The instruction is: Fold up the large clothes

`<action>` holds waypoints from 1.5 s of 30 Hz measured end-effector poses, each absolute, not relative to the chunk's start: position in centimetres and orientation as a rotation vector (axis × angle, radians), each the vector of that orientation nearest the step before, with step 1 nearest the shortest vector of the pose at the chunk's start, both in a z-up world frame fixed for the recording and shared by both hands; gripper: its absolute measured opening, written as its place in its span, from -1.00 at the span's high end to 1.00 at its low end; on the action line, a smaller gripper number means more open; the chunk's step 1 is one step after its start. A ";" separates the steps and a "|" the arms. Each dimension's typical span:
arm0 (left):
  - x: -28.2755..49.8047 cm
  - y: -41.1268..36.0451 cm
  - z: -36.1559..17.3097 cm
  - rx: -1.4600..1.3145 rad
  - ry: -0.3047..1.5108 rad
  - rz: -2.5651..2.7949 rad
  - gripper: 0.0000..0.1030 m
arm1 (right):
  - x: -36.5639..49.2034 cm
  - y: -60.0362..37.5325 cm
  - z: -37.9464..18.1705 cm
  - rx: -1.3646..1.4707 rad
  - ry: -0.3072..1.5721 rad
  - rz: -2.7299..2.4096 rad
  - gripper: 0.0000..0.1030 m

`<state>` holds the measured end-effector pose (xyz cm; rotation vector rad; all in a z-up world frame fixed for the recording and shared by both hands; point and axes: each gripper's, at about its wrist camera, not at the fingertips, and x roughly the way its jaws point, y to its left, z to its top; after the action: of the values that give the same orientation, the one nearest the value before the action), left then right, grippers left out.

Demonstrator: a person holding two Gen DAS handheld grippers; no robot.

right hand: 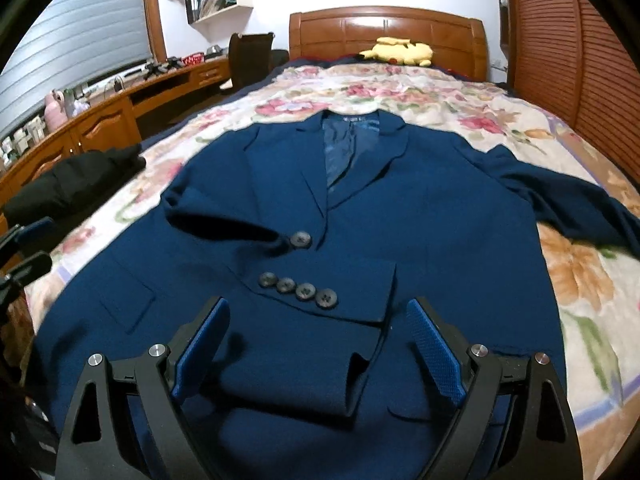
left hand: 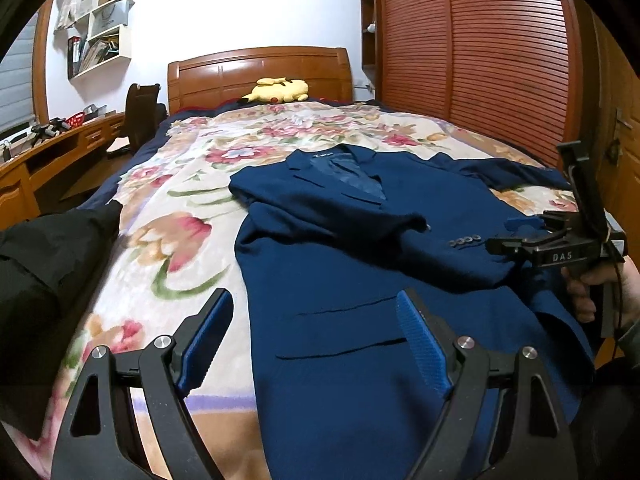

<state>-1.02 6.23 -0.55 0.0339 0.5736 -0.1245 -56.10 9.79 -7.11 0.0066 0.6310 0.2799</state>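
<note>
A navy blue suit jacket [left hand: 360, 272] lies face up on the flowered bed, collar toward the headboard; it also shows in the right wrist view [right hand: 360, 208]. One sleeve [right hand: 320, 312] is folded across the chest, its cuff with several buttons lying between my right fingers. The other sleeve [right hand: 568, 200] stretches out to the right. My left gripper [left hand: 316, 332] is open and empty over the jacket's lower left side. My right gripper [right hand: 318, 344] is open just above the folded sleeve's cuff; it also shows in the left wrist view [left hand: 532, 228].
A black garment [left hand: 52, 256] lies at the bed's left edge. A yellow plush toy [left hand: 280, 90] sits by the wooden headboard [left hand: 260, 68]. A wooden desk [right hand: 120, 108] runs along the left; a slatted wardrobe [left hand: 480, 52] stands on the right.
</note>
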 end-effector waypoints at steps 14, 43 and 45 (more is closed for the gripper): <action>-1.7 6.2 -2.6 -0.020 0.612 -0.112 -0.63 | -57.0 11.2 -8.0 -0.111 0.625 0.307 0.16; 4.1 2.4 0.5 -0.015 0.570 -0.182 -0.64 | -62.9 5.9 -6.6 -0.037 0.466 0.199 0.21; 5.4 2.1 0.9 -0.005 0.566 -0.189 -0.64 | -63.0 5.0 -6.5 -0.014 0.458 0.202 -0.22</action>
<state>5.42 2.09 0.86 -0.0051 0.5665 -0.1892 -62.97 4.98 -6.48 -0.0144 0.4581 0.2018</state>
